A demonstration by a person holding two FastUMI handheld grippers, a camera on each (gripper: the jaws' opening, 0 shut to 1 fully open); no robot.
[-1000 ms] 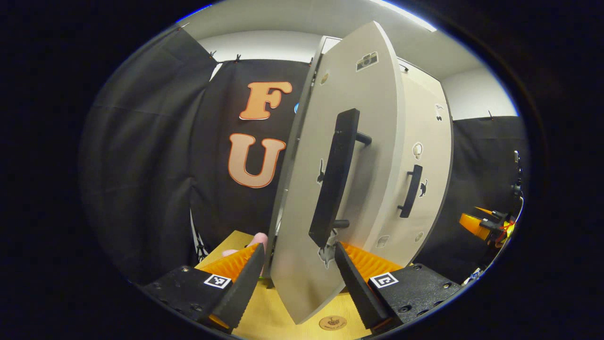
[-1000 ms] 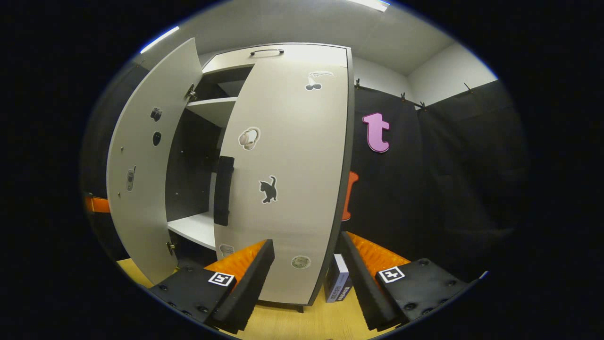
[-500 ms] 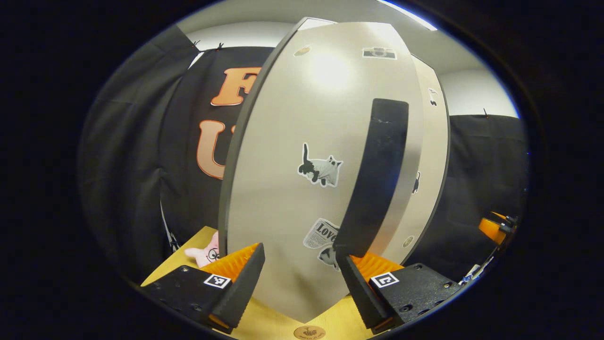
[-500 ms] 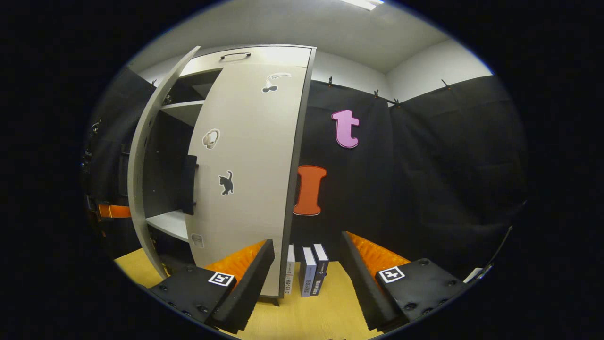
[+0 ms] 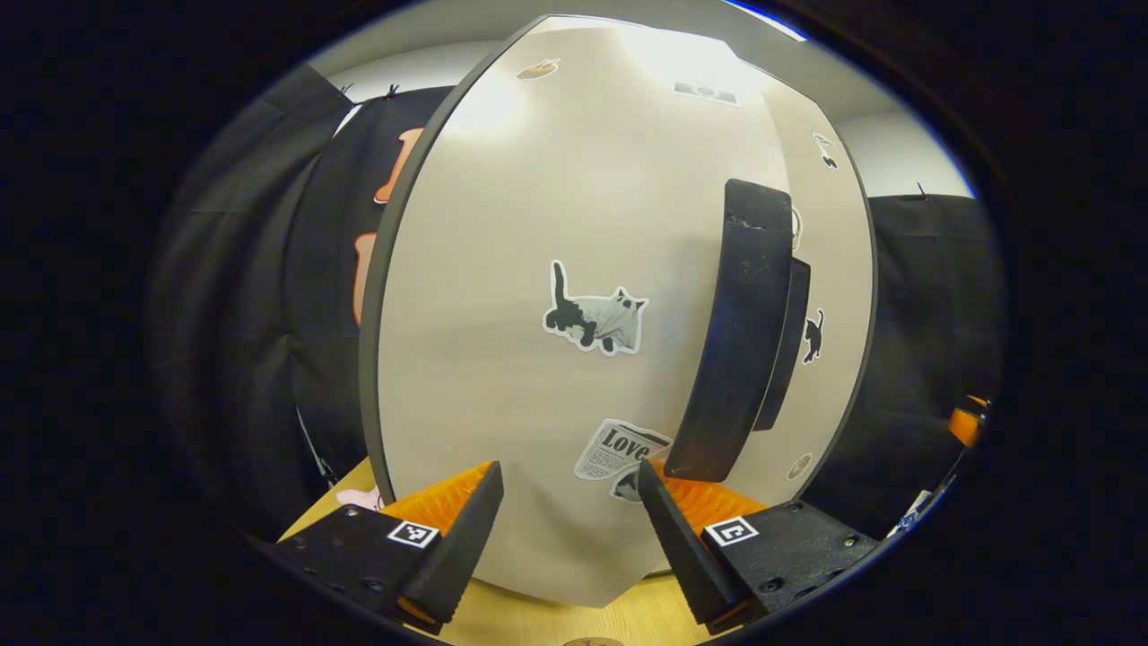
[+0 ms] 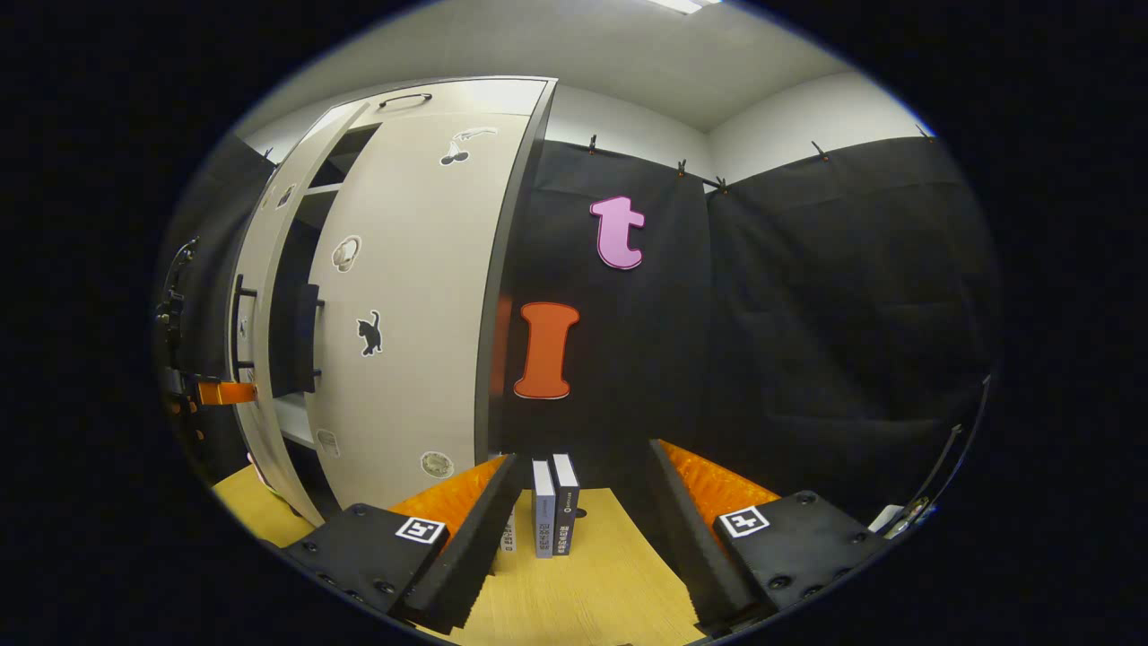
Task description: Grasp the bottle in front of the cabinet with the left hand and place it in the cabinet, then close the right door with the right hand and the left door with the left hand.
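1. Bottle: I cannot see it, presumably inside the cabinet (image 6: 529,269).
2. Right door (image 6: 413,296) looks closed; left door (image 5: 538,314) remains slightly ajar.
3. My left gripper (image 5: 569,529) faces that door, jaws apart; right gripper (image 6: 583,538) idles, jaws apart.

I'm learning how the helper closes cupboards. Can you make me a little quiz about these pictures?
1. True or false: in the right gripper view, the left door is fully shut against the cabinet.
2. In the left gripper view, which sticker is in the middle of the left door? A) a cat B) a car C) a tree
3. Fill in: in the right gripper view, the books stand on the wooden ____, beyond the open right claw.

Key:
1. False. A dark gap with shelves shows between it and the right door.
2. A, the cat sticker.
3. table
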